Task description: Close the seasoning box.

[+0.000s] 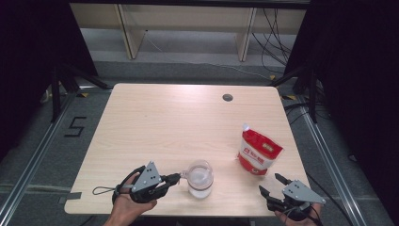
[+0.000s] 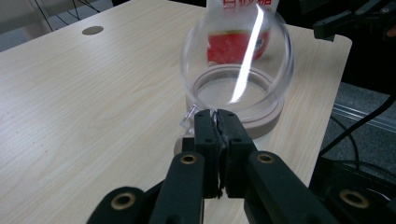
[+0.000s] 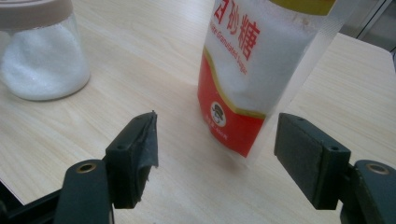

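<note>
Pale wood-grain table (image 1: 155, 127) stands on a grey floor with black curtains to either side, a round cable hole (image 1: 227, 97) near its far edge and a taped "5" (image 1: 75, 127) on the floor to the left. Near the front edge sits a clear glass jar (image 1: 200, 179) part-filled with white sugar, with a beige collar round its mouth and its clear lid (image 2: 238, 46) swung up on a hinge. The left gripper (image 1: 177, 177) reaches in from the left, its jaws pressed together on a small clear tab at the near rim of the jar; the left gripper view shows that pinch close up, which the high view leaves too small to read. To the right and a little farther back stands a red-and-white sugar pouch (image 1: 258, 153) with a white spout at its top corner. Its front, seen in the right gripper view, carries large red Chinese characters, the English words "Granulated Sugar" beneath them, and a small round emblem on the red band. The right gripper (image 1: 270, 183) hovers near the front right corner, jaws wide apart, with the pouch just beyond them and untouched.
</note>
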